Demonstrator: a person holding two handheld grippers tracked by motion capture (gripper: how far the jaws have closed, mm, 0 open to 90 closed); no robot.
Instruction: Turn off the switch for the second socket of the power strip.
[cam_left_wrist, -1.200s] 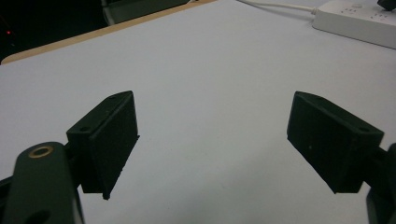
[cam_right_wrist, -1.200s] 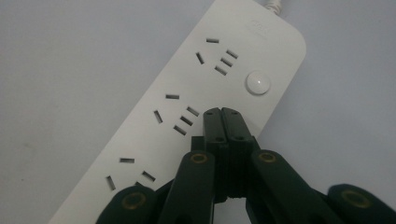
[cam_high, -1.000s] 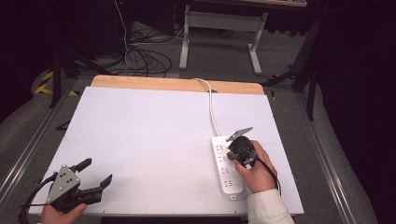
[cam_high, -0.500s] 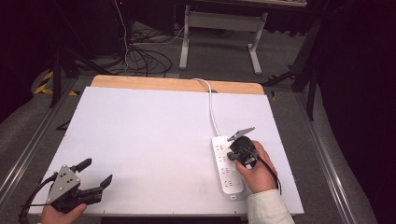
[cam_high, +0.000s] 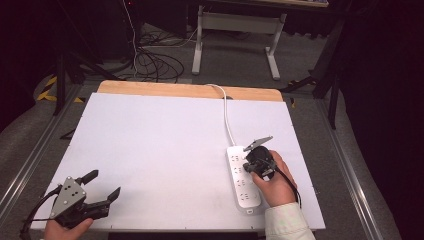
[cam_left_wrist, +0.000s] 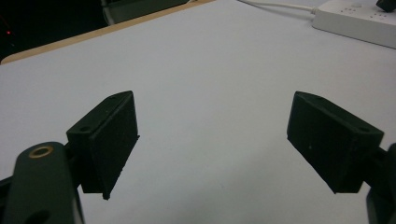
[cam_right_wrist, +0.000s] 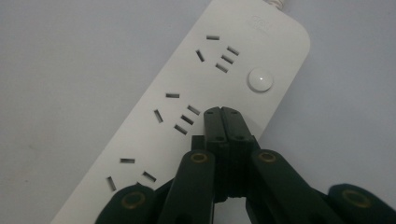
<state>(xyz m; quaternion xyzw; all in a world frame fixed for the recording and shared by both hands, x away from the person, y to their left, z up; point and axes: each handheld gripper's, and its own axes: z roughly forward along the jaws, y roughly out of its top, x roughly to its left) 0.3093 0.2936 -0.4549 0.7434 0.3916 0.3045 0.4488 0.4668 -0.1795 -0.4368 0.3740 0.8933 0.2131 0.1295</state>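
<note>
Right gripper view: right tool (cam_right_wrist: 221, 110) closed over power strip (cam_right_wrist: 187, 107) near button (cam_right_wrist: 259, 80); left tool (cam_left_wrist: 212, 144) wide.

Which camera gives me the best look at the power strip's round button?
The right gripper view: the round button sits large and sharp on the power strip, just beyond the shut right gripper. In the high view it's too small to make out; the left gripper view catches a corner of the strip.

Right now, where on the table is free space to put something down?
The wide white table top between the left gripper and the power strip is bare, back to the wooden edge. It is crowded near the strip, where the shut right gripper hovers.
</note>
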